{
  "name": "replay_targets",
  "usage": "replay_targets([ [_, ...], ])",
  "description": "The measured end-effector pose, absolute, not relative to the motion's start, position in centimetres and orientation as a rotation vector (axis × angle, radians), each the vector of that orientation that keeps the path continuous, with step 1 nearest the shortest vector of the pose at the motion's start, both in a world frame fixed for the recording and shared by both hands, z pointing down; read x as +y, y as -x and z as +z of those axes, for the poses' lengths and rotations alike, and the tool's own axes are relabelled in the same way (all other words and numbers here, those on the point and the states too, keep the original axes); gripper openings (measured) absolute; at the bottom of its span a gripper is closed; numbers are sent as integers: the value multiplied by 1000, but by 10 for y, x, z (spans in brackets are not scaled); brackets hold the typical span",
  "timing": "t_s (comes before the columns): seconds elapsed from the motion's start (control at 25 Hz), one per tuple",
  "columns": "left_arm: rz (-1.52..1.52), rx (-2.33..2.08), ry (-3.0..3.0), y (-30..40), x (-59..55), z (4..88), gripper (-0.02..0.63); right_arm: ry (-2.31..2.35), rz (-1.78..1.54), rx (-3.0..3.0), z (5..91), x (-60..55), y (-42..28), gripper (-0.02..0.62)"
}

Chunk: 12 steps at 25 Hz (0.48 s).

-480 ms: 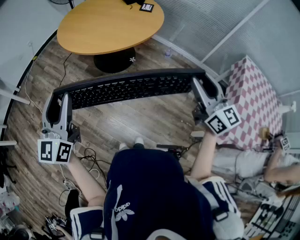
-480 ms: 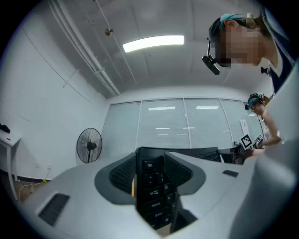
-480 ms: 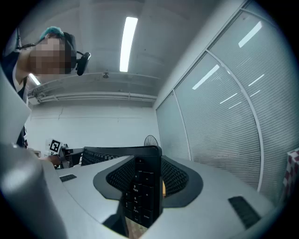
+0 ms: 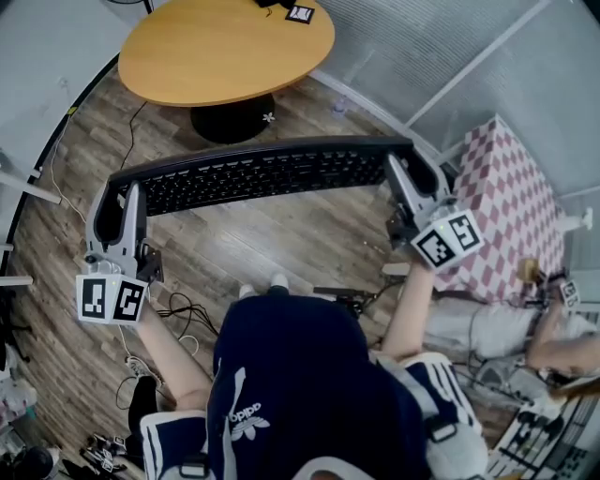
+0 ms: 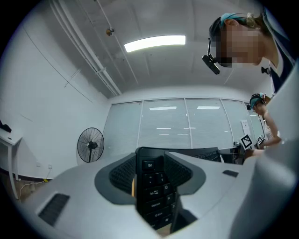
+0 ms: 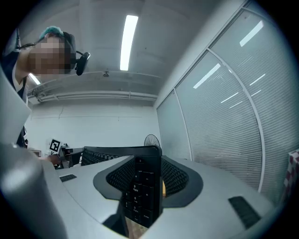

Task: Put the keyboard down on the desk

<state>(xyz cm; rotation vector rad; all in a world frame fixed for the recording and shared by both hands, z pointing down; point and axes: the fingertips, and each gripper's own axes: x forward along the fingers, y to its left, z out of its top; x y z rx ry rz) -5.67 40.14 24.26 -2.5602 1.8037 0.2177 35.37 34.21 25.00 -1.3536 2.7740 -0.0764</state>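
Short of the round table (image 4: 225,52): keyboard (image 4: 253,174) held up between two grippers.
Left gripper (image 4: 119,204) is clamped on the keyboard's Esc end and right gripper (image 4: 412,180) on the opposite end, each end standing edge-on between ribbed pads. The keyboard spans the gap over the wood floor (image 4: 281,239), on the table's near side and apart from it.

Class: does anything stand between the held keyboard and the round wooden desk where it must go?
Nothing visible does. The keyboard is held in the air just short of the desk, whose near side is bare; a small marker card lies at its far edge.
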Motion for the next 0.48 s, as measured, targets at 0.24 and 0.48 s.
replay_targets([
  [0.24, 219, 1804, 2559, 57, 402, 244, 181, 1348, -66, 2777, 250, 342, -353, 158],
  [0.48, 224, 1806, 2558, 57, 401, 245, 181, 1340, -46, 2789, 249, 338, -350, 160],
])
